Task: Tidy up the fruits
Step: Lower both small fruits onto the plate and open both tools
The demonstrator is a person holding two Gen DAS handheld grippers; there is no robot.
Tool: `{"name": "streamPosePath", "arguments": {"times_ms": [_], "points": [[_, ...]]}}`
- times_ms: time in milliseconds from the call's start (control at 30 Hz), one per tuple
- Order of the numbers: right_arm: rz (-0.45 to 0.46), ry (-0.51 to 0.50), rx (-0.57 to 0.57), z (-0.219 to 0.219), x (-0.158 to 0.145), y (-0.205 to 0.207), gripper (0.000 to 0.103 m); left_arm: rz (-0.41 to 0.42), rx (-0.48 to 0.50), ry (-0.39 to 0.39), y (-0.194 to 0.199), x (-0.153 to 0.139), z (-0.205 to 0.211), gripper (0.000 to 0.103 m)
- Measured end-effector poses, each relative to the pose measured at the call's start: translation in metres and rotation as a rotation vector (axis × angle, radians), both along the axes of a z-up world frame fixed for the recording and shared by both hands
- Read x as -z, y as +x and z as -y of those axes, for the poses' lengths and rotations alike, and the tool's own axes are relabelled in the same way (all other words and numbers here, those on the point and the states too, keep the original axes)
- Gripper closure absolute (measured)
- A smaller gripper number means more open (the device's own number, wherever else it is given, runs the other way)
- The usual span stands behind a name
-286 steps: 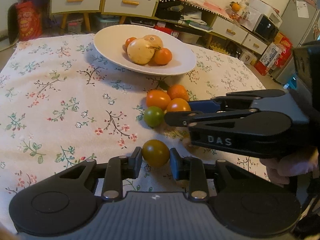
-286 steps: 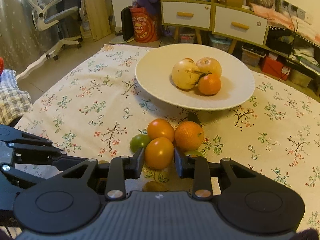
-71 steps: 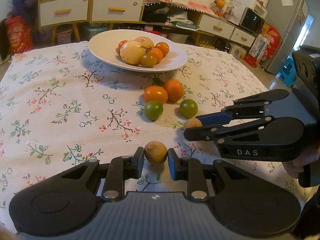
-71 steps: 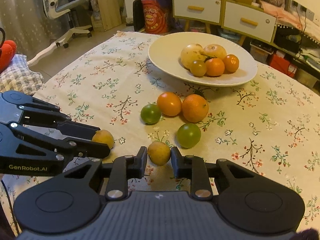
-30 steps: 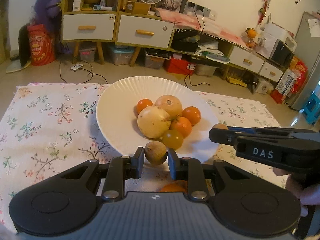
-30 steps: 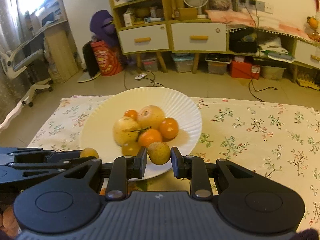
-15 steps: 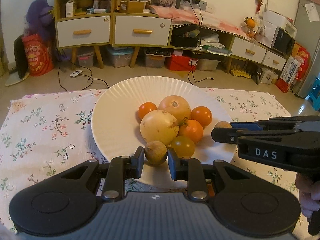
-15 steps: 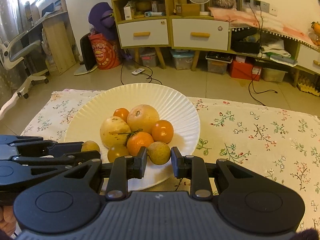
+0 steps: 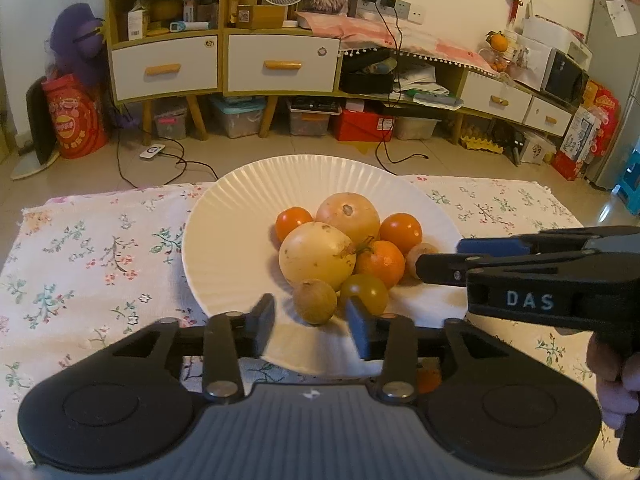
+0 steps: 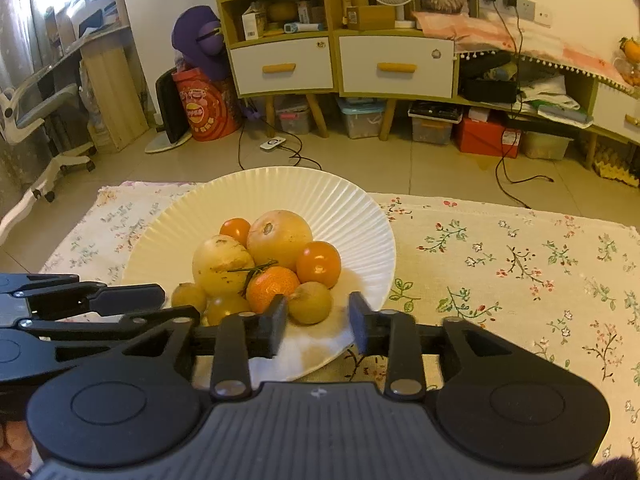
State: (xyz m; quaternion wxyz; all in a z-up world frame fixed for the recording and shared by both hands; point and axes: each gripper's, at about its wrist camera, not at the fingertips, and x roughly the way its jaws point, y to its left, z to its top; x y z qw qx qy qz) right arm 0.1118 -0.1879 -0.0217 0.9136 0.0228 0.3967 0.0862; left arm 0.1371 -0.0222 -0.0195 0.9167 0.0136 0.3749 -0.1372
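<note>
Brown fruits [image 9: 314,301] [image 10: 310,302] lie on plate [image 9: 224,240] between each released claw's [image 9: 310,322] [image 10: 318,326] fingers.

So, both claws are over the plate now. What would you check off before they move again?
1. Left gripper open: ok, jaws spread, with the brown fruit free between them.
2. Right gripper open: ok, jaws stand apart from the yellowish fruit.
3. Both fruits resting on the plate: ok, each leans against the pile.
4. Pile steady enough for the grippers to pull back: cannot tell.
5. Grippers apart from each other: ok, there is a gap between them in the left wrist view.
6. Fruit left on the tablecloth: cannot tell, since the grippers hide the near side.
</note>
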Motion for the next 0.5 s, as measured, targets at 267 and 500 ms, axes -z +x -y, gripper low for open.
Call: {"name": "streamPosePath", "arguments": {"times_ms": [267,500], "points": [[0.015,-0.019,-0.009,-0.002,-0.009,-0.009,0.043,0.003,0.006,0.025,-0.009,-0.007,0.001,0.062],[0.016,-0.035,0.005,0.005,-0.016,-0.020,0.028,0.023,0.019,0.040,-0.022,-0.016,-0.002,0.043]]}}
